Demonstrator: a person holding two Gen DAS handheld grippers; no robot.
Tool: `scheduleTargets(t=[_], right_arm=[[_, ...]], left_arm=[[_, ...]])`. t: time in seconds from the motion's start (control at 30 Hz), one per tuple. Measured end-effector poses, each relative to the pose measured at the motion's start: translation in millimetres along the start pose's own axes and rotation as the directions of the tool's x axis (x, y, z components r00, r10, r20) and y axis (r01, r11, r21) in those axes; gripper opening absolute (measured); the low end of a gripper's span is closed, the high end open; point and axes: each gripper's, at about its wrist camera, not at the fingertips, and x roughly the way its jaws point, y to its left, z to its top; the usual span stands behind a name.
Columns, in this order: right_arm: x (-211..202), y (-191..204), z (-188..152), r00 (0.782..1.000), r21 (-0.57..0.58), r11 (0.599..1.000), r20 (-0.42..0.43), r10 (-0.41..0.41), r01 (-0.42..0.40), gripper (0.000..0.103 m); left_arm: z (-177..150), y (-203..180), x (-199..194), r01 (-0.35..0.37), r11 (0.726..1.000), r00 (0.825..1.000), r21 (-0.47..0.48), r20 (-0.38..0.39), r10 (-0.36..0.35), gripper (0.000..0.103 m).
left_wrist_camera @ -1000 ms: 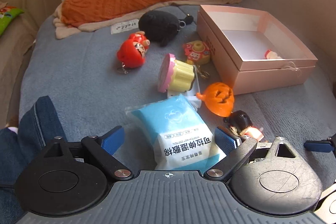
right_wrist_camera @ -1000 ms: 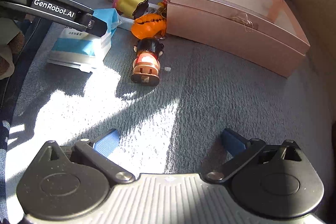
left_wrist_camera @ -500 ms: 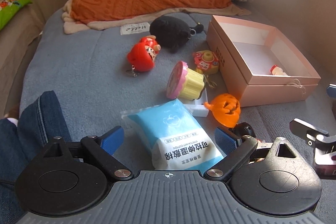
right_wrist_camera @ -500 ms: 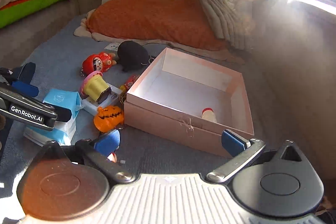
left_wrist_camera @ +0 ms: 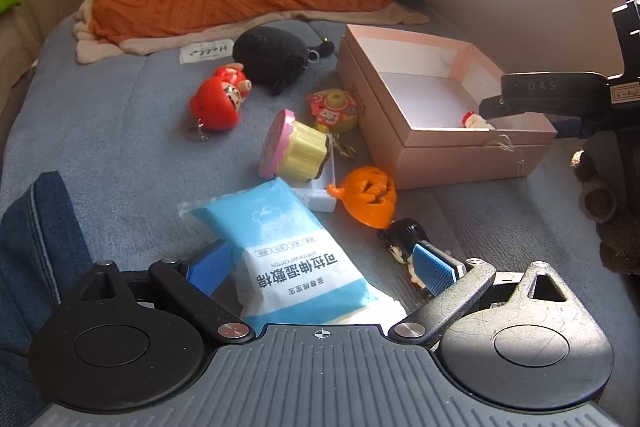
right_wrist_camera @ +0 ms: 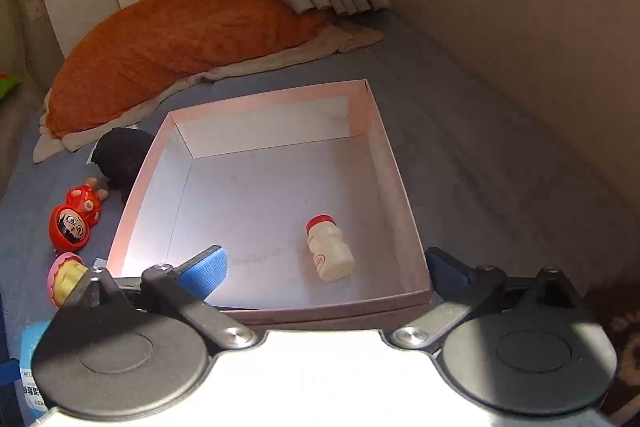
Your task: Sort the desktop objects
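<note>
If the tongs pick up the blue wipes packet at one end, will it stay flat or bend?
The blue wipes packet looks like a soft plastic pouch, so it would probably sag. Its glossy film may be slippery. It lies flat between the open left tongs, so it is unlikely to roll.

left claw (left_wrist_camera: 320, 265) open, blue pads either side of the blue cotton-pad packet (left_wrist_camera: 288, 247) lying on the grey-blue bed cover (left_wrist_camera: 112, 131). small black-haired figurine (left_wrist_camera: 404, 245) just beside the right pad. orange pumpkin toy (left_wrist_camera: 370, 197) near the pink open box (left_wrist_camera: 440, 115); small white bottle (left_wrist_camera: 474, 119) inside the box at its near right corner. yellow cupcake toy (left_wrist_camera: 296, 149) on its side. red daruma keychain (left_wrist_camera: 218, 99) and black plush (left_wrist_camera: 274, 55) farther back. right claw (left_wrist_camera: 560, 99) over the box's right edge; open or closed not visible.
</note>
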Motion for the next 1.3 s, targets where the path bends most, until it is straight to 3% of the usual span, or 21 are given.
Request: scheduleTargets(t=[0.1,0.23,0.3,0.33,0.4,0.57,0.7,0.8,0.87,1.07,1.2,1.3], right_arm=[[-2,21,2,0.994,-0.09,0.99,-0.026,0.11,-0.112,0.103],[-37,44,-15,0.987,-0.264,0.963,0.134,0.092,-0.054,0.103],[-54,53,-33,0.981,-0.363,0.93,0.148,0.123,-0.062,0.097],[-60,57,-43,0.982,-0.402,0.912,0.127,0.14,-0.078,0.088],[-65,66,-66,0.982,-0.464,0.874,0.043,0.184,-0.143,0.079],[-46,96,-98,0.978,-0.487,0.85,-0.048,0.205,-0.202,0.073],[-18,118,-111,0.98,-0.516,0.833,-0.134,0.15,-0.198,0.038],[-23,115,-113,0.979,-0.509,0.837,-0.142,0.148,-0.2,0.029],[-35,106,-115,0.973,-0.497,0.839,-0.174,0.153,-0.221,0.029],[-74,79,-148,0.955,-0.568,0.777,-0.261,0.143,-0.272,0.029],[-79,73,-162,0.967,-0.59,0.775,-0.234,0.106,-0.227,0.029],[-79,77,-161,0.97,-0.581,0.785,-0.217,0.108,-0.217,0.031]], left_arm=[[-1,-1,2,-0.004,1.0,1.0,-0.001,-0.007,0.004,0.1],[-1,0,-1,0.002,1.0,1.0,0.001,-0.004,-0.002,0.1],[2,4,-5,-0.013,1.0,1.0,-0.023,0.018,0.013,0.1],[5,8,-7,-0.028,0.999,0.999,-0.042,0.033,0.03,0.1],[9,15,-10,-0.048,0.996,0.997,-0.069,0.052,0.051,0.1],[13,24,-11,-0.045,0.993,0.998,-0.113,0.035,0.049,0.1],[10,24,-15,-0.021,0.995,0.999,-0.1,0.025,0.024,0.1],[9,23,-12,-0.013,0.995,1.0,-0.095,-0.001,0.013,0.1],[8,21,-7,-0.014,0.996,1.0,-0.084,-0.028,0.012,0.1],[7,3,11,-0.001,0.998,0.997,-0.056,-0.082,-0.003,0.1],[7,-8,24,-0.09,0.996,0.992,0.002,-0.085,0.09,0.099],[6,-3,30,-0.136,0.991,0.985,0.008,-0.11,0.136,0.079]])
